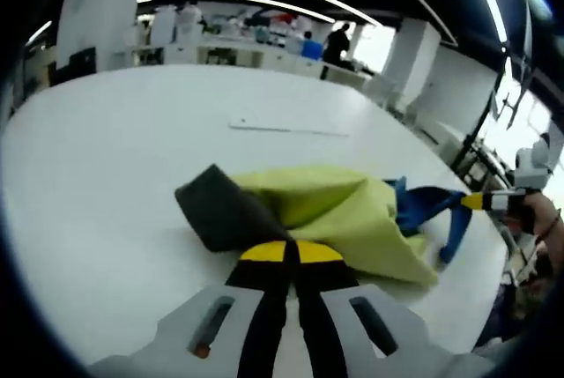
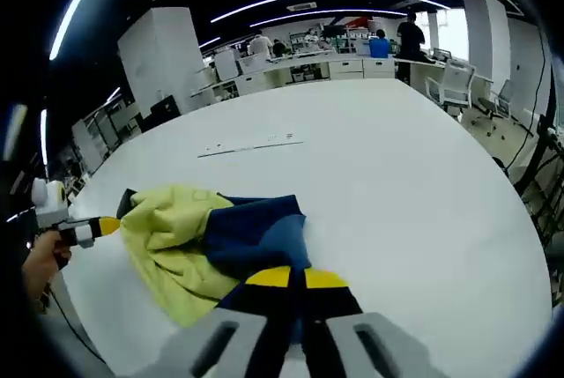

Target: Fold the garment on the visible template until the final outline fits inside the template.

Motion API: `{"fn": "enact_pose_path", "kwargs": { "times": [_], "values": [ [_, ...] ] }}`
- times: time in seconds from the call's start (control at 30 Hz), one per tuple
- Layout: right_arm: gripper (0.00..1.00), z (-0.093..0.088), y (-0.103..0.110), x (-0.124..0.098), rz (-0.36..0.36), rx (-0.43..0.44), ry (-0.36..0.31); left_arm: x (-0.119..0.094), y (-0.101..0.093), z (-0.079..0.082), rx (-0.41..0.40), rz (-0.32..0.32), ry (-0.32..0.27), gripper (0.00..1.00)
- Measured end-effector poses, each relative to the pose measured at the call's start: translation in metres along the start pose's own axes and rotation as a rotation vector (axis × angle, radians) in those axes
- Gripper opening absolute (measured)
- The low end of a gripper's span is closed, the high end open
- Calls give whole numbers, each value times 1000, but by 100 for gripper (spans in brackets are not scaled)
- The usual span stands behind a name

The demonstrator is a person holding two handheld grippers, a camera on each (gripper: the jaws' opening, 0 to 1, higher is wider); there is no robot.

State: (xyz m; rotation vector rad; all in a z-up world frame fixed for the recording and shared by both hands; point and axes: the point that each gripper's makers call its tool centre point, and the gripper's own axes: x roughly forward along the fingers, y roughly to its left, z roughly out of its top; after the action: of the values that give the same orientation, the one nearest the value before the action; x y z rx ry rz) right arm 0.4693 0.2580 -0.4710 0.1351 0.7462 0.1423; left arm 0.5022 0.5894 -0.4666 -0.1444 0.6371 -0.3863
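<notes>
Left gripper view: the left gripper (image 1: pixel 292 253) rises from the bottom edge, its yellow-tipped jaws pressed together on the near edge of the garment (image 1: pixel 330 211), pinching the cloth where a dark grey flap meets the yellow-green fabric. The garment lies bunched on the white table (image 1: pixel 123 175), its blue part trailing off to the right, where the right gripper (image 1: pixel 476 202) grips it, a hand (image 1: pixel 539 215) behind it. Beyond the garment a thin pale strip (image 1: pixel 286 128) lies flat on the table, well apart from the cloth.

In the right gripper view, the right gripper (image 2: pixel 295 278) pinches the garment's (image 2: pixel 185 237) blue fabric with closed jaws. At the garment's far left corner the left gripper (image 2: pixel 104 226) holds the yellow edge. Past the garment lies the strip (image 2: pixel 251 145), and desks with people stand beyond the table.
</notes>
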Motion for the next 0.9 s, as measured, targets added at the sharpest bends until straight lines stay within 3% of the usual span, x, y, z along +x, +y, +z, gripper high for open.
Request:
{"fn": "enact_pose_path", "kwargs": {
  "times": [0.23, 0.57, 0.9],
  "values": [
    [0, 1, -28, 10, -43, -2, 31, -3, 5, 3, 9, -31, 9, 0],
    [0, 14, -68, 17, -123, -25, 58, -5, 19, 5, 37, -17, 18, 0],
    [0, 21, -95, 25, -167, -24, 76, -8, 29, 7, 41, -5, 20, 0]
  ]
}}
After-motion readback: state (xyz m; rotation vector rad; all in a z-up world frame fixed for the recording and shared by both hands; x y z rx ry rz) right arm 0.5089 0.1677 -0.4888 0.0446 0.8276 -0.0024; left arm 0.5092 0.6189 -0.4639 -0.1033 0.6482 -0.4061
